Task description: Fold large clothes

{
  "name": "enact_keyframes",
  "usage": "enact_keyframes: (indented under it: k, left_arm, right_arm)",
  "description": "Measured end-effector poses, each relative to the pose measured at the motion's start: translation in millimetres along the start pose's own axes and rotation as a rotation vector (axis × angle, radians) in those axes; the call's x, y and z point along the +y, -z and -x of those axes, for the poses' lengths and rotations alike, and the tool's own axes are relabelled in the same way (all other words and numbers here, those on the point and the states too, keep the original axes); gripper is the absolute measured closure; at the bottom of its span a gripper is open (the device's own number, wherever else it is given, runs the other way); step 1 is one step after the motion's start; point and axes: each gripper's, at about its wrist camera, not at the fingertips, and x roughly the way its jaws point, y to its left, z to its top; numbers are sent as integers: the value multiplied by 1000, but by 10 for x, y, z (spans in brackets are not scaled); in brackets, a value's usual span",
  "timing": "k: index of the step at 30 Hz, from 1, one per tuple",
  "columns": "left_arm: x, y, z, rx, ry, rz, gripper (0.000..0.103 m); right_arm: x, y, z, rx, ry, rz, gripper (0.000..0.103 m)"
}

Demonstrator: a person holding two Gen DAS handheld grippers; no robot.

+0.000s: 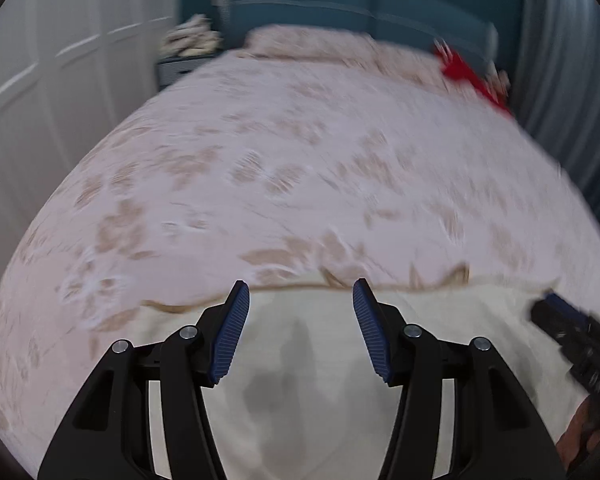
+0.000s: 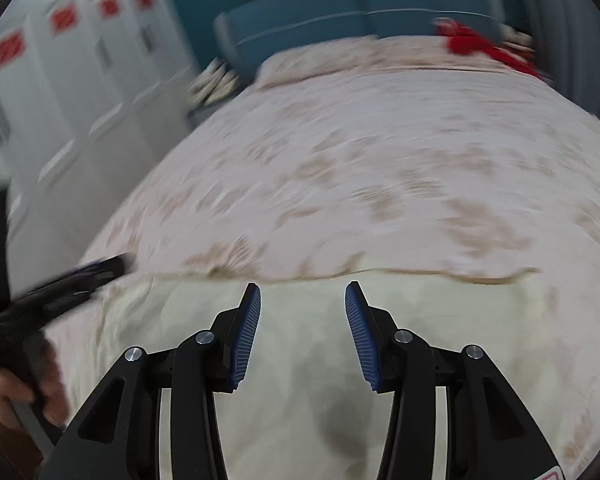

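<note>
Cream fabric (image 1: 300, 380), the large piece being folded, lies flat across the near end of the bed (image 1: 260, 168), its far edge running as a straight folded line over the floral bedspread. Both tools hang above it, and neither has anything between its pads. The left hand-held gripper (image 1: 301, 332) stands released, blue pads apart with only cloth visible beneath the gap. The right hand-held gripper (image 2: 303, 334) is released too, jaws parted over the same pale panel. Each wrist view catches the other tool at its edge, blurred, with a hand (image 2: 20, 384) on the grip.

It looks as though one fold is laid and the next grab is pending. To do that well, the person would want both tools to come down on matching points of one edge, level with each other, so the cloth lifts evenly. Pinching a single layer would probably drag the fold open; taking the full thickness seems safer. The bedspread beneath is soft and could be caught along with it, so a shallow bite at the very edge is likely best. A red item (image 1: 472, 76) near the far pillows stays well apart.
</note>
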Motion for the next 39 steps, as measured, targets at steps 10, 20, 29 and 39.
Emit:
enact_keyframes:
  k: [10,20,29,39]
  left_arm:
    - [-130,345,-727,132,-3,49,50]
    - [-285,469,-890,88,-53,-20,35]
    - [-287,496,-931,63,-67,-16,35]
    - [-308,540,-958,31,-100,-17,35]
  right_arm:
    - [-114,193,-784,172,29,-58,65]
    - [-24,357,-989,151,89,14,63]
    - [-53,394,-1016,120,82,4,63]
    - [-62,418,-1031,100,82,4,63]
